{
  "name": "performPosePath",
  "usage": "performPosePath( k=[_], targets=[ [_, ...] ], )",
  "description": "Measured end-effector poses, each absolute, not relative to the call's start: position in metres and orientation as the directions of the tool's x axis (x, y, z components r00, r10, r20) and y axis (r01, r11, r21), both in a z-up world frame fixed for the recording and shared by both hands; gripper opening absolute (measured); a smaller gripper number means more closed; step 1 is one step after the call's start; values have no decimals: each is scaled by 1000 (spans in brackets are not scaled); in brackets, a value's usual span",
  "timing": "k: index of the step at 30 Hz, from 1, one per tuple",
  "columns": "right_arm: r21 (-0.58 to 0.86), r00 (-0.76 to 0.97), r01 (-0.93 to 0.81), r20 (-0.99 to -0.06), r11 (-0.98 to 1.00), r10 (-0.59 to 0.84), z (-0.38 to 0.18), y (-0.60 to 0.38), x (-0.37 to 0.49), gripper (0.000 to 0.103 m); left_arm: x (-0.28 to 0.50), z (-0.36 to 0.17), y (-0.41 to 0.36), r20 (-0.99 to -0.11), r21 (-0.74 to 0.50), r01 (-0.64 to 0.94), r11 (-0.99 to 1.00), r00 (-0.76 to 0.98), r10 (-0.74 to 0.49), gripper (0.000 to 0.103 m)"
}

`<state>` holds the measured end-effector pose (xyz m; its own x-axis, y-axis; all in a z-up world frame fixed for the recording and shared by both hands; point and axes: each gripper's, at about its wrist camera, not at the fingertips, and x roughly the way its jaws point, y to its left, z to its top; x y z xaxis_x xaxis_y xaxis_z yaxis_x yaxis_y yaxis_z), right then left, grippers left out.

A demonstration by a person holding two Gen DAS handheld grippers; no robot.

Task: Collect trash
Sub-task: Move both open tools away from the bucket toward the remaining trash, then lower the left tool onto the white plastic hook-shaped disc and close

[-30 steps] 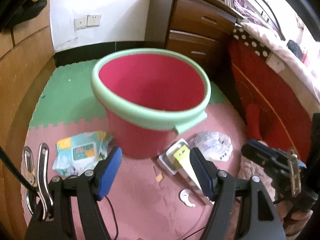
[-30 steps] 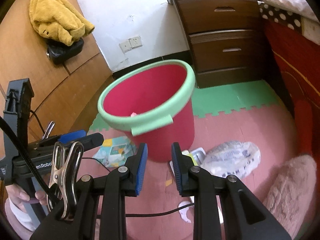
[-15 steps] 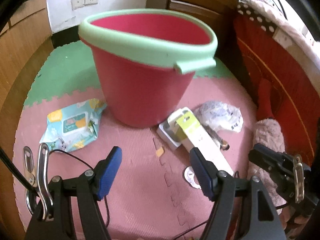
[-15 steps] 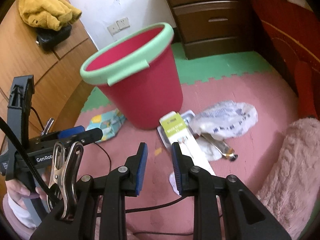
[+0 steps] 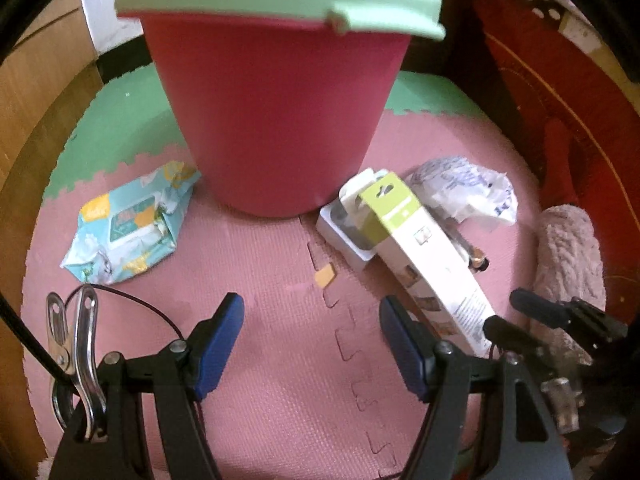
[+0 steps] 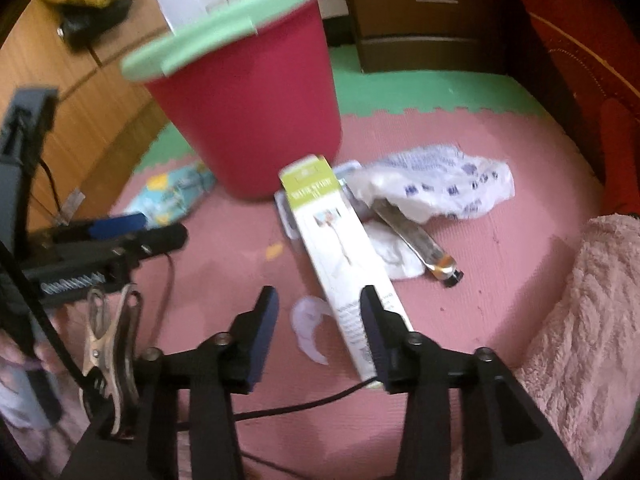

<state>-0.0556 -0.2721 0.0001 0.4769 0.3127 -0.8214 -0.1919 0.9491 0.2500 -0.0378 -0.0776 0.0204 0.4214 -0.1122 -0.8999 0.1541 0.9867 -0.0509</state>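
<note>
On the long box (image 6: 340,248), green label print unreadable.

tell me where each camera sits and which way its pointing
Left wrist: rides the left gripper, angled down at the pink mat and red bucket; its jaws stand open, and the right gripper shows at its right edge.
Right wrist: rides the right gripper, jaws just opening, angled down over the long box; the left gripper shows at its left.
Shared: bucket, box, crumpled bag.
</note>
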Motion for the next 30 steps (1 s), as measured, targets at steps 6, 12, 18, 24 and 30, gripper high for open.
performPosePath(
  k=[6, 12, 18, 24, 30],
  targets=[
    [179, 437, -185, -866, 966, 244, -30, -271, -46, 59, -34, 1, -80, -914, -33, 151, 988, 394, -91, 74],
    [167, 409, -199, -882, 966, 237, -45, -267, -37, 59, -32, -13, -87, -925, -28, 163, 986, 369, -88, 74],
    [116, 427, -192, -884, 974, 189, -52, -264, -32, 58, -32, -26, -96, -934, -23, 178, 984, 347, -84, 74],
    [195, 452, -149, -858, 969, 242, -52, -280, -31, 40, -34, -44, -111, -946, -29, 200, 979, 310, -91, 74],
    [231, 459, -130, -848, 964, 265, -52, -287, -31, 40, -37, -62, -133, -955, -43, 250, 967, 276, -113, 74]
  ],
)
